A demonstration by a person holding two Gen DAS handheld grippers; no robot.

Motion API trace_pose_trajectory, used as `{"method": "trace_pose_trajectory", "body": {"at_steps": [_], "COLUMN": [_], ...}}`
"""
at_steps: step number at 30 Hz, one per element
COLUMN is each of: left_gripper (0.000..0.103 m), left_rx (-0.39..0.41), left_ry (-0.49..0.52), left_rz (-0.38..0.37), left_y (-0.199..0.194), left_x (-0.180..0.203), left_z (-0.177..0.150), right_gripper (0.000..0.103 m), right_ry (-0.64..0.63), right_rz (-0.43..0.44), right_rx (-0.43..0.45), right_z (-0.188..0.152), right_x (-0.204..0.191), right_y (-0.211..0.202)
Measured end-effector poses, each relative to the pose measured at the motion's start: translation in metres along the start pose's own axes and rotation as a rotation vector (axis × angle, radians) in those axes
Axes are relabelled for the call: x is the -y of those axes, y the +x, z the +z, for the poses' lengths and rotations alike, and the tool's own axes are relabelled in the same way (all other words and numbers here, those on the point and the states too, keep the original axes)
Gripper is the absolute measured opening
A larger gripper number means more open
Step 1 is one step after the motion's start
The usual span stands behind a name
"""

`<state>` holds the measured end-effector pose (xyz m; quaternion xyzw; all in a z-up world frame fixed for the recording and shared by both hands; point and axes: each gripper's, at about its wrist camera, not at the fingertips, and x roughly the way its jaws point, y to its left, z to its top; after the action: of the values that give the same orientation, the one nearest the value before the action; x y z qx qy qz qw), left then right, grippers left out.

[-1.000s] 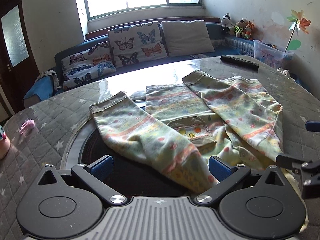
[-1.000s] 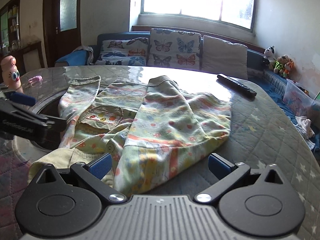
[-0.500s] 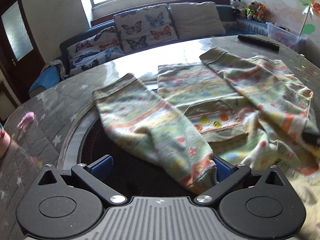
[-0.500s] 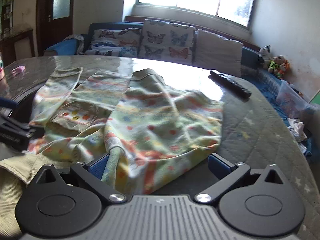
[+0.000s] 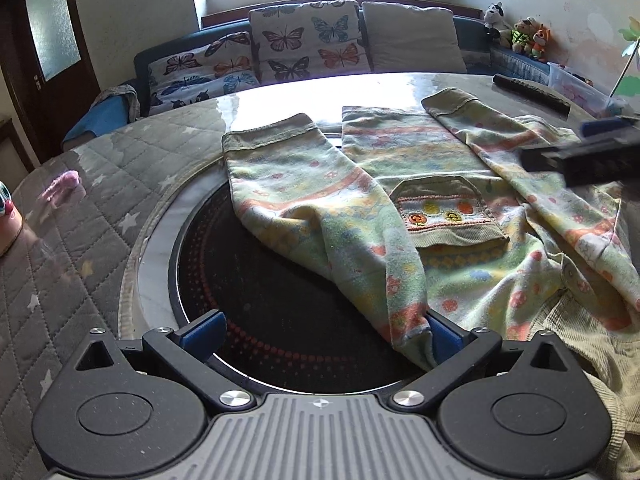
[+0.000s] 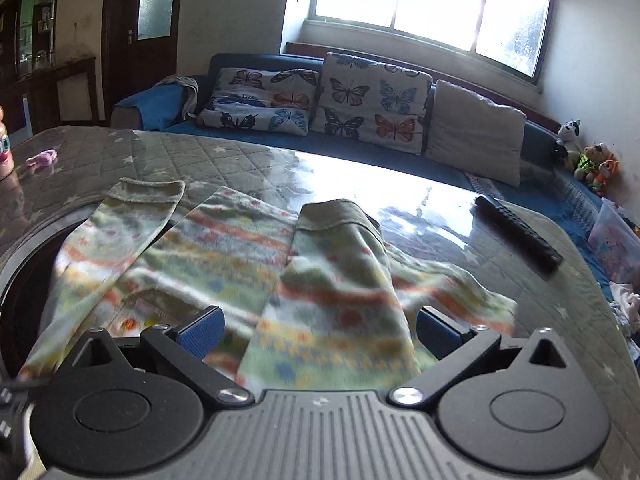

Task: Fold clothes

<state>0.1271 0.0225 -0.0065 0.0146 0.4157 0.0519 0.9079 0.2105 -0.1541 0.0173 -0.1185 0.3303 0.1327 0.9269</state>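
Observation:
A child's green patterned jacket (image 5: 404,184) lies on the round table, both sleeves folded over its body, a small pocket (image 5: 440,212) showing. My left gripper (image 5: 320,334) is open at the near edge; the left sleeve's shoulder end lies against its right finger (image 5: 444,336). My right gripper (image 6: 318,330) is open, with the right sleeve (image 6: 336,280) lying between its fingers. The right gripper also shows in the left wrist view (image 5: 592,152), above the jacket's right side. The jacket fills the middle of the right wrist view (image 6: 224,248).
A black remote (image 6: 520,232) lies on the table far right. A dark round inset (image 5: 256,280) sits in the table under the jacket's left side. A pink item (image 5: 60,184) and a toy (image 5: 8,216) stand far left. A sofa with butterfly cushions (image 5: 304,44) is behind.
Both grippers have moved forward over the jacket. The right gripper rose and swung left, now hanging above the jacket's right side; the right sleeve now lies between its fingers.

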Motion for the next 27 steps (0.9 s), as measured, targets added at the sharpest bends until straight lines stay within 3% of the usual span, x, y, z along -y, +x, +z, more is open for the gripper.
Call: {"method": "trace_pose_trajectory", "body": {"at_steps": [10, 15, 18, 20, 27], "left_gripper": [0.103, 0.103, 0.103, 0.103, 0.103], "left_rx": [-0.006, -0.001, 0.004, 0.006, 0.011], "left_ry": [-0.021, -0.021, -0.016, -0.012, -0.011], "left_rz": [-0.032, -0.035, -0.032, -0.031, -0.025], "left_y": [0.003, 0.004, 0.004, 0.004, 0.003], "left_x": [-0.005, -0.006, -0.006, -0.005, -0.004], "left_z": [0.001, 0.001, 0.001, 0.001, 0.001], "right_gripper": [0.103, 0.103, 0.103, 0.103, 0.103], "right_ry": [-0.048, -0.044, -0.068, -0.054, -0.006], "right_rz": [-0.129, -0.219, -0.337, -0.338, -0.440], "right_rx": [-0.071, -0.054, -0.021, 0.000, -0.072], "right_z": [0.016, 0.004, -0.002, -0.006, -0.023], "right_x": [-0.001, 0.015, 0.025, 0.034, 0.064], "right_y": [0.069, 0.055, 0.037, 0.025, 0.022]}}
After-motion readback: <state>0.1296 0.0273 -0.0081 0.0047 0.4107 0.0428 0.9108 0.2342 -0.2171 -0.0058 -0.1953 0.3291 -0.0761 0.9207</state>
